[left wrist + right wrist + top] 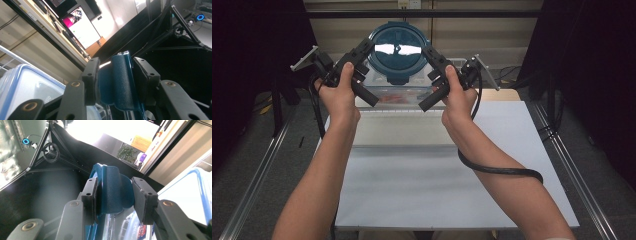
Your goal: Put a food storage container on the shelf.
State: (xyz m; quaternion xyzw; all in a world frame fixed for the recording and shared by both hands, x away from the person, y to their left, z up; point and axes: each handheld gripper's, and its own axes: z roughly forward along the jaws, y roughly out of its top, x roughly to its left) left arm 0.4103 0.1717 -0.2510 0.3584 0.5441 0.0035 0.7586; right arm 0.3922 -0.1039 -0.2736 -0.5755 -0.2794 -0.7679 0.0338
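A round dark-blue lid (398, 50) with side tabs is held up at the far end of the table, its top tilted toward the high camera. My left gripper (366, 48) is shut on the tab at its left edge. My right gripper (430, 51) is shut on the tab at its right edge. In the left gripper view, the left gripper (117, 77) has a textured blue tab (121, 82) clamped between its jaws. The right gripper (113, 195) pinches a matching blue tab (112, 188). A clear container (399, 92) with something reddish inside sits just below the lid.
A white table (432, 180) stretches toward me, with a raised white strip (407, 130) in front of the container. A clear box with a blue rim (22, 82) (192, 192) lies close beside both grippers. Dark curtains and metal frame rails flank the table.
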